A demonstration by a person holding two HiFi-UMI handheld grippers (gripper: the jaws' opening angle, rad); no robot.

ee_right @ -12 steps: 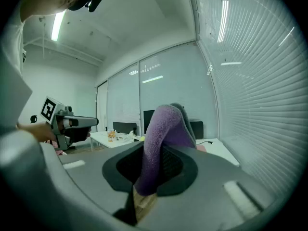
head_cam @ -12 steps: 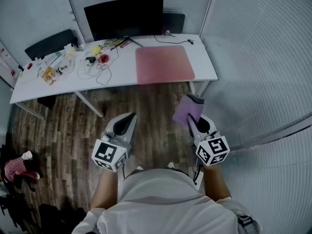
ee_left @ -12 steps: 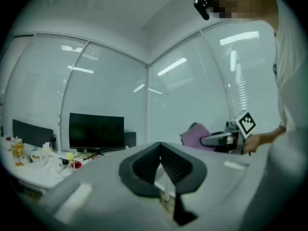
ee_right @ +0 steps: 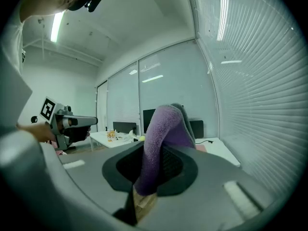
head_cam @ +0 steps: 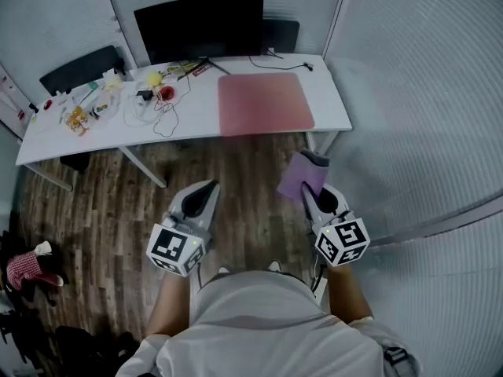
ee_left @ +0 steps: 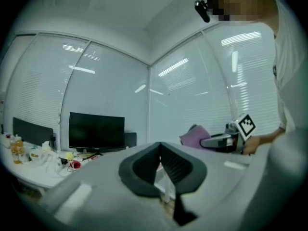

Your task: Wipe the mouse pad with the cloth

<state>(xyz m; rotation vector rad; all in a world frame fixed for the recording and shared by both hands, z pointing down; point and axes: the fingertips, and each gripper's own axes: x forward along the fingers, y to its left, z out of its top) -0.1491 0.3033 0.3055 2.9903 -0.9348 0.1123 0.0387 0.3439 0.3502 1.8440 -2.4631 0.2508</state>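
Note:
A pink mouse pad (head_cam: pixel 264 103) lies on the right part of the white desk (head_cam: pixel 200 116), far ahead of both grippers. My right gripper (head_cam: pixel 308 193) is shut on a purple cloth (head_cam: pixel 302 174), which stands up between its jaws; the same cloth (ee_right: pixel 162 138) fills the middle of the right gripper view. My left gripper (head_cam: pixel 208 191) hangs over the wooden floor with its jaws together and nothing in them. In the left gripper view the jaws (ee_left: pixel 160 163) meet at the tips, and the cloth (ee_left: pixel 196 134) shows to the right.
A black monitor (head_cam: pixel 200 26) stands at the back of the desk. Cables, small bottles and clutter (head_cam: pixel 118 100) cover its left half. Black chairs (head_cam: pixel 78 69) stand behind it. A blind-covered glass wall (head_cam: pixel 424 93) runs along the right. A red-and-white item (head_cam: pixel 30 269) lies on the floor, left.

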